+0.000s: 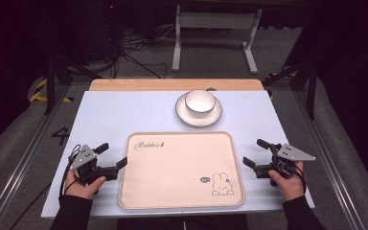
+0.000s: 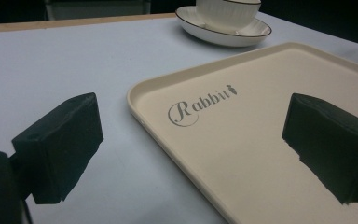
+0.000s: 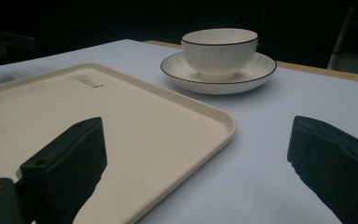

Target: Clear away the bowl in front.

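Table [image 1: 105,115]: white top, wood strip along the far edge. Nothing looks moved yet; my read is the job hasn't started, all handling still to do.

Tray [image 1: 182,168]: cream, rabbit print, lies flat at the near-middle of the table, its near rim close to the table's near edge. It carries nothing. It sits between the two grippers, so I'd guess it's the thing about to be worked, maybe together with the crockery behind it.

Saucer [image 1: 189,115]: dark-rimmed, on the table just beyond the tray's far edge, a bit right of centre, apart from the tray.

Bowl [image 1: 200,102]: white, upright, sits on the saucer. Contents can't be told.

Left gripper [image 1: 112,155]: by the tray's left edge, jaws spread wide, nothing between them. In the left gripper view one jaw hangs over the table, the other over the tray's left rim; contact can't be told.

Right gripper [image 1: 254,152]: by the tray's right edge, jaws likewise wide apart and empty, one over the tray corner and one over bare table.
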Motion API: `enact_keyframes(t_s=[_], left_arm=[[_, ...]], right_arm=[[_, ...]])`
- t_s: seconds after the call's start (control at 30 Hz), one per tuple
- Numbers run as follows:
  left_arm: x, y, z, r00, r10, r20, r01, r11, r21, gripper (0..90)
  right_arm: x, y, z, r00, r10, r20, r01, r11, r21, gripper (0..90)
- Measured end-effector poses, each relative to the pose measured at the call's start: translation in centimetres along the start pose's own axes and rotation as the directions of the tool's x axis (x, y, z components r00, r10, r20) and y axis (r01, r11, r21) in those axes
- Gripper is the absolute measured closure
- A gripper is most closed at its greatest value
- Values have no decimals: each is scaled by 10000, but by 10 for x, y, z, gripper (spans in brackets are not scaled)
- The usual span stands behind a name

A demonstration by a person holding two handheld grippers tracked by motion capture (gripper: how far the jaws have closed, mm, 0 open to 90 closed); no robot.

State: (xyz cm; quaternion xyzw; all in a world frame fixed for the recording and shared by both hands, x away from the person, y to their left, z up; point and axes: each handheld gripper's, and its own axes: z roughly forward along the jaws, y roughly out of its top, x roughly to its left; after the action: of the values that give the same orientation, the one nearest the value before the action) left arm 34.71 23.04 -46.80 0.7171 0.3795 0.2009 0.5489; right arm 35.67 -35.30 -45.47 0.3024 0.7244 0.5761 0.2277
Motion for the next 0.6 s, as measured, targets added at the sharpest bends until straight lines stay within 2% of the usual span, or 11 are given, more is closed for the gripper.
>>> enact_keyframes(t_s=[0.13, 0.23, 0.37, 0.6], left_arm=[[-3, 0, 1, 9997, 250, -43, -249, 9997, 38, 81], [-3, 1, 1, 9997, 242, -15, -242, 9997, 97, 81], [-2, 5, 1, 9999, -130, 29, 129, 9999, 1, 80], [-4, 16, 0, 9993, -269, 244, 271, 9996, -52, 55]], right_arm=[[0, 0, 0, 10000, 34, 25, -34, 10000, -31, 52], [0, 0, 1, 10000, 37, -64, -36, 10000, 72, 56], [0, 1, 1, 10000, -33, -82, 35, 9998, 181, 57], [-3, 0, 0, 9995, 293, -139, -293, 9996, 4, 42]])
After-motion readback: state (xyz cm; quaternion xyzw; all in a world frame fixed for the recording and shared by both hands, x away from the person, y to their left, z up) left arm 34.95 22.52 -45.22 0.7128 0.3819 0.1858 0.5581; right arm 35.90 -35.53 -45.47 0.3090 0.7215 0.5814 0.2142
